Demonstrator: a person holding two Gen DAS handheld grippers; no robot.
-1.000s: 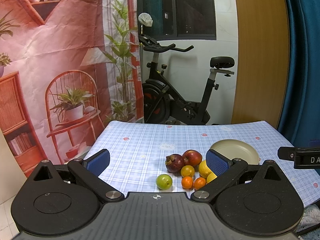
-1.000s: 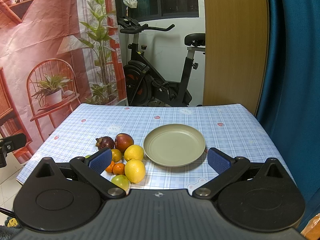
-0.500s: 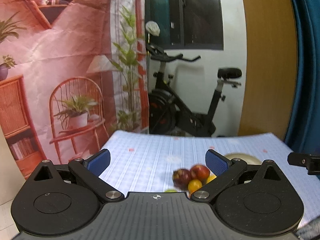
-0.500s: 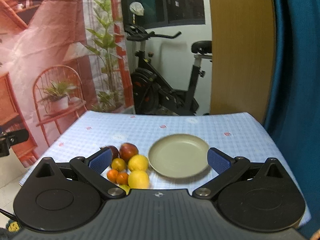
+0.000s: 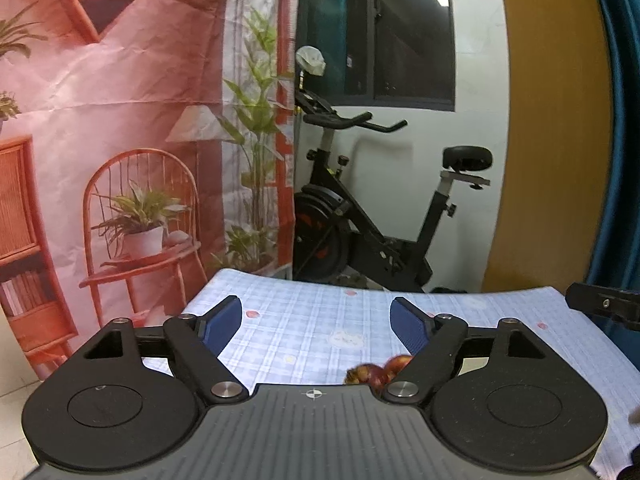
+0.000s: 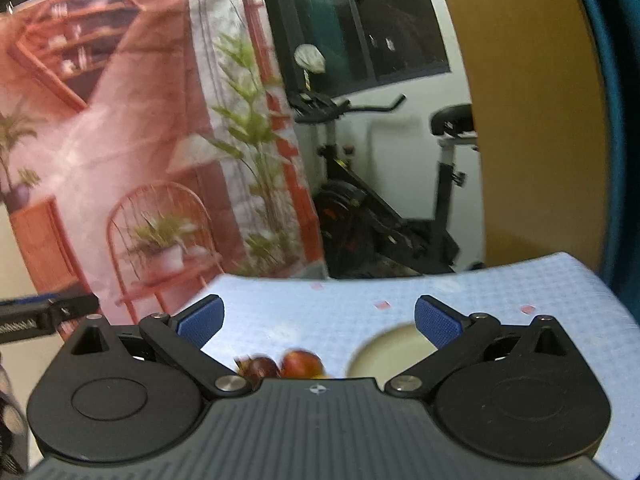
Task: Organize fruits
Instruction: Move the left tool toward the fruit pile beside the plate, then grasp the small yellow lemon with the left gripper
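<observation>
My left gripper (image 5: pixel 316 312) hangs over the checked tablecloth (image 5: pixel 304 320), its jaws closing with nothing between the blue pads (image 5: pixel 220 320). Just past its body, only the tops of a dark mangosteen (image 5: pixel 362 374) and a red fruit (image 5: pixel 398 362) show; the other fruits are hidden. My right gripper (image 6: pixel 318 316) is open and empty. Below it the blurred right wrist view shows the mangosteen (image 6: pixel 260 366), the red fruit (image 6: pixel 302 362) and part of the beige plate (image 6: pixel 396 350) to their right.
An exercise bike (image 5: pixel 360 220) stands behind the table's far edge. A printed red backdrop (image 5: pixel 120 120) hangs on the left, a blue curtain (image 5: pixel 620 160) on the right. The other gripper's tip shows at each view's edge (image 5: pixel 604 306) (image 6: pixel 44 314).
Both views have tipped upward, so the fruit pile and plate slid down behind the gripper bodies. The left jaws have narrowed. The right view has become blurred.
</observation>
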